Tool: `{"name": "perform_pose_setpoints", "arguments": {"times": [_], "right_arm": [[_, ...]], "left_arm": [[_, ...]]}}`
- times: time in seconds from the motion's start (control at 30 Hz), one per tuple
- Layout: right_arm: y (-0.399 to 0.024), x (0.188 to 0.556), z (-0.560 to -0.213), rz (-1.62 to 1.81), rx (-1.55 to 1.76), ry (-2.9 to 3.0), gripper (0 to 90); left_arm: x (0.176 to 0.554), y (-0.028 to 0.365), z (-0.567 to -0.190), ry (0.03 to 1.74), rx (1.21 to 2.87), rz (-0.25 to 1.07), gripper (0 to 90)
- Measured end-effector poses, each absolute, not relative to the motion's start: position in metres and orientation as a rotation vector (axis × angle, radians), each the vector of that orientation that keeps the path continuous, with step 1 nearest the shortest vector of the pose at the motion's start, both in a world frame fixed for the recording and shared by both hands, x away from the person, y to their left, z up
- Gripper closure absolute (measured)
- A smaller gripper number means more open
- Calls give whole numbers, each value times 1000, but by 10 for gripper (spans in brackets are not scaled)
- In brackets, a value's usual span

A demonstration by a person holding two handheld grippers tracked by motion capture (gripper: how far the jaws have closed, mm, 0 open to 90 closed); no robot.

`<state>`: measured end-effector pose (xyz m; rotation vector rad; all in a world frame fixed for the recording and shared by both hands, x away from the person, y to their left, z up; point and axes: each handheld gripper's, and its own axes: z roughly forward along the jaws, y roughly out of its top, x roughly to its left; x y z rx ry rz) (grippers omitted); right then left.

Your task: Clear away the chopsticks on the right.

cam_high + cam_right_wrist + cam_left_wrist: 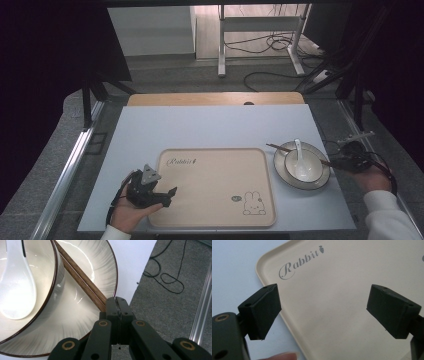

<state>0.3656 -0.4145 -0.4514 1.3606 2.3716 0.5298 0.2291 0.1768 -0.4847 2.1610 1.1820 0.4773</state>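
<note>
Just ahead of the right gripper [117, 300], its two black jaws are pressed together on the near ends of the pair of dark brown wooden chopsticks [80, 280], which run away from it across the rim of the wide white ribbed ceramic plate with a brown edge [100, 260]. Beyond the grip, the sticks lie against the outer wall of the white ceramic bowl [47, 297] that sits on that plate, and a white ceramic soup spoon [17, 287] rests inside the bowl.

My read: this is the pick-up step, chopsticks pinched and not yet lifted clear. Next comes a steady lift that keeps both sticks level and together, since a pinch so near the ends could let them pivot or knock the bowl.

Over on the other side, the left gripper [150, 192] waits with its jaws wide apart and nothing between them, hovering at the near left corner of the beige rectangular tray printed with "Rabbit" and a bunny drawing [215, 170]. That tray looks like the likely landing spot.

From the high view, the right hand [372, 177] comes in low from the plate's far right side, gripper pointing leftward toward the bowl. The left hand [127, 212] cradles its gripper from below, angled toward the tray.
</note>
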Motion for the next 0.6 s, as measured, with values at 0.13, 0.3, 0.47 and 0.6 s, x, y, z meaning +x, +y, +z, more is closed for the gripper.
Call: {"name": "perform_pose_setpoints", "arguments": {"times": [0.13, 0.3, 0.47, 0.6], "right_arm": [[-415, 365, -452, 532, 1351, 2373, 893], [-414, 367, -451, 523, 1354, 2386, 893], [-415, 369, -452, 529, 1358, 2383, 893], [-414, 369, -452, 530, 1359, 2385, 893]], "left_arm": [[229, 177, -485, 1182, 2162, 476, 120], [229, 178, -485, 1182, 2163, 478, 121], [229, 178, -486, 1180, 2167, 480, 120], [229, 177, -486, 1179, 2169, 481, 120]]}}
